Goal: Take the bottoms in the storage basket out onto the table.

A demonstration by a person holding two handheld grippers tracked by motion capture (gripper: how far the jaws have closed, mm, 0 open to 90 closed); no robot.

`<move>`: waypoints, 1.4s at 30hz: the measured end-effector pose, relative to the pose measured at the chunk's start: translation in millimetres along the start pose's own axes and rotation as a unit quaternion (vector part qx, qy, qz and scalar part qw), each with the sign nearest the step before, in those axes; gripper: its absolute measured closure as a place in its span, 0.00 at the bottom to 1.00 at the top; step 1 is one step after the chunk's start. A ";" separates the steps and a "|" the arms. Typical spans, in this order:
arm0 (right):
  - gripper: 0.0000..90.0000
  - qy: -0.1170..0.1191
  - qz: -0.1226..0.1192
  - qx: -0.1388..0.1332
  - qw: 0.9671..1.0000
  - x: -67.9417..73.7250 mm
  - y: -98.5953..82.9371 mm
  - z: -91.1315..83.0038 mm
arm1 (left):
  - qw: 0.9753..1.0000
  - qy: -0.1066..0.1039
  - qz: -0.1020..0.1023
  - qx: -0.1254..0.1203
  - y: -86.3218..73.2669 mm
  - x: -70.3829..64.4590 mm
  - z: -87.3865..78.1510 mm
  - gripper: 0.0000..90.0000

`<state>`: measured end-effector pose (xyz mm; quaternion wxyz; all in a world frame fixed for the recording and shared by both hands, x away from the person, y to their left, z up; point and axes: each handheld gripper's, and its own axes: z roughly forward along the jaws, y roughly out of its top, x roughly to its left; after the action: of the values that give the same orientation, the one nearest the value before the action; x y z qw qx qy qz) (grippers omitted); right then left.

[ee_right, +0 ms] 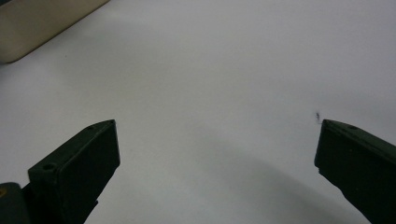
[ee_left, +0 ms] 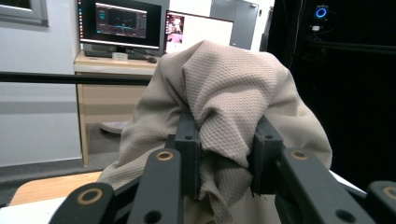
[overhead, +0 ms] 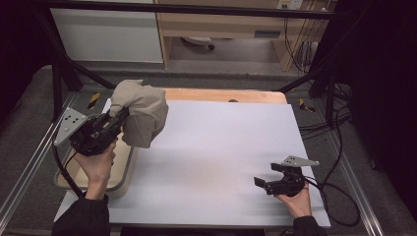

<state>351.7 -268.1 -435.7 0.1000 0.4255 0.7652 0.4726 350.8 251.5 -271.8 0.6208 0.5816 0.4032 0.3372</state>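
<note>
Cloth (overhead: 140,115) bunched at upper left of the high view is hanging above the tray (overhead: 129,167), my left tool (overhead: 117,122) clenching one fold, my right tool (overhead: 263,183) idling spread at lower right, so thin purchase risks it slipping.

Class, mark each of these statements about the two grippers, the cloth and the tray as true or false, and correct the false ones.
1. The left gripper is shut on the cloth. True.
2. The cloth lies flat on the table. False: it is held up in a bunch, above the table and the tray.
3. The right gripper is open and holds nothing. True.
4. The tray stands at the table's right edge. False: it is at the left edge, below the left gripper.
5. The right gripper grips a corner of the cloth. False: it is well apart from the cloth, low over the bare table.
</note>
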 end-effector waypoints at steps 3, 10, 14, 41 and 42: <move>0.01 0.000 0.000 0.000 1.000 0.1 -0.1 0.1 | 1.000 -0.005 0.001 0.000 -0.4 -4.2 2.6 0.77; 0.01 0.000 0.001 0.001 1.000 0.2 0.0 0.0 | 1.000 -0.017 0.004 0.009 -4.0 -13.7 10.1 0.77; 0.01 0.000 0.000 0.001 1.000 0.0 -0.1 0.0 | 1.000 -0.025 0.005 0.014 -7.3 -20.1 15.8 0.77; 0.01 0.000 0.000 0.003 1.000 0.3 -0.2 -0.1 | 0.997 -0.065 0.010 0.046 -26.8 -55.0 48.0 0.77; 0.01 0.000 0.000 0.003 1.000 0.2 -0.2 0.0 | 0.997 -0.066 0.010 0.047 -27.8 -56.0 49.3 0.77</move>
<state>351.5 -268.0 -435.7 0.0992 0.4258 0.7665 0.4705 368.4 176.9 -293.5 0.6145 0.6354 0.3708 0.2848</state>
